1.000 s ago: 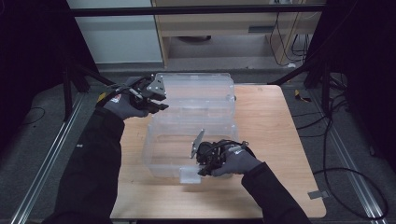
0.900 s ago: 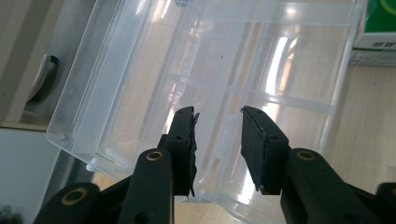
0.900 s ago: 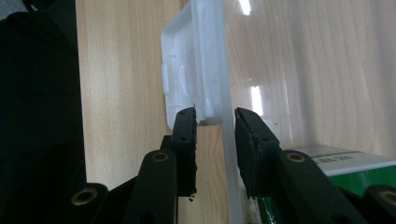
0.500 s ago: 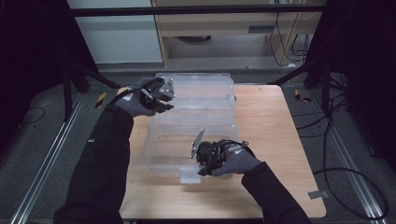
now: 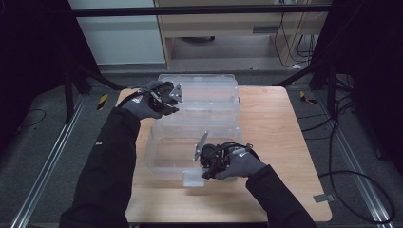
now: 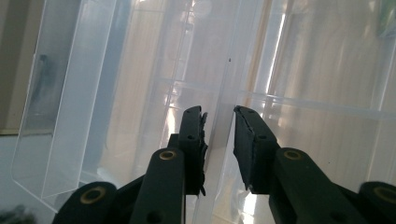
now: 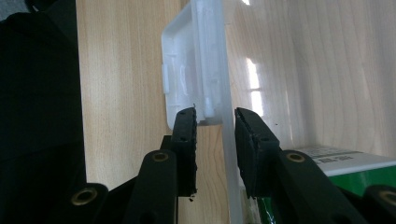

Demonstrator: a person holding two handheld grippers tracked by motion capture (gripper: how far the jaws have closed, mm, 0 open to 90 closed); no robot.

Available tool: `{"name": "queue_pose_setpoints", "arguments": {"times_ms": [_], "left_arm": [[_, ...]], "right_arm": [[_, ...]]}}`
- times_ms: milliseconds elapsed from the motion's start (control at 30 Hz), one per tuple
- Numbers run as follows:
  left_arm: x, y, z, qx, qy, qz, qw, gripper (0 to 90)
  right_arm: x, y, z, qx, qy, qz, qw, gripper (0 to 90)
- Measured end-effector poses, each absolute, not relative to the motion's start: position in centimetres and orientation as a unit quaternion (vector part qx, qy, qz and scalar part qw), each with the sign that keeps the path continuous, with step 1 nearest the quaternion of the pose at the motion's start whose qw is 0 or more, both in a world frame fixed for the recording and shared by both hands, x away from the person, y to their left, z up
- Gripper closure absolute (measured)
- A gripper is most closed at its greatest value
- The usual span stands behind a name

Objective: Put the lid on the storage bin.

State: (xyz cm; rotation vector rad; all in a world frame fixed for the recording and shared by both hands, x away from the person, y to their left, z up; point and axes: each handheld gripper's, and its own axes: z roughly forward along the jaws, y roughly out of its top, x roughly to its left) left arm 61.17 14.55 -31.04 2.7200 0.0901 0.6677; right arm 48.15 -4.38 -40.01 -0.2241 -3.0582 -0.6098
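The left gripper (image 6: 219,116) has its jaws astride the thin edge of the clear lid (image 6: 140,84); they have just been closing on it, with slim gaps left, so not clamped. The right gripper (image 7: 215,116) straddles the front rim of the clear box (image 7: 229,154) just beside its white latch (image 7: 187,60); whether its pads press the rim I cannot tell. The box (image 5: 171,156) sits open on the wooden table (image 5: 280,142), lid (image 5: 209,95) toward the far side.
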Motion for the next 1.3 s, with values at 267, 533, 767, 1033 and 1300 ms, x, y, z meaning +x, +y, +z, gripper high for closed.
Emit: {"name": "queue_pose_setpoints", "arguments": {"times_ms": [267,533,767,1033,1300], "left_arm": [[61.1,13.9,-31.2,0.958,0.026,0.246,0.147,73.0],[60.3,13.3,-30.8,0.960,0.018,0.249,0.129,80.3],[59.9,12.7,-30.2,0.965,0.018,0.240,0.107,84.2],[59.1,12.4,-30.0,0.963,0.007,0.251,0.097,85.4],[57.9,12.6,-29.3,0.965,-0.005,0.245,0.094,86.5]], "right_arm": [[48.1,-4.3,-40.0,-0.070,-0.978,-0.195,0.004,69.9],[48.0,-4.3,-40.0,-0.077,-0.978,-0.195,0.002,69.9],[47.9,-4.2,-40.0,-0.080,-0.978,-0.193,-0.005,69.9],[47.7,-4.1,-40.0,-0.084,-0.978,-0.189,-0.009,69.9],[47.5,-4.0,-39.9,-0.085,-0.979,-0.184,-0.015,69.9]]}}
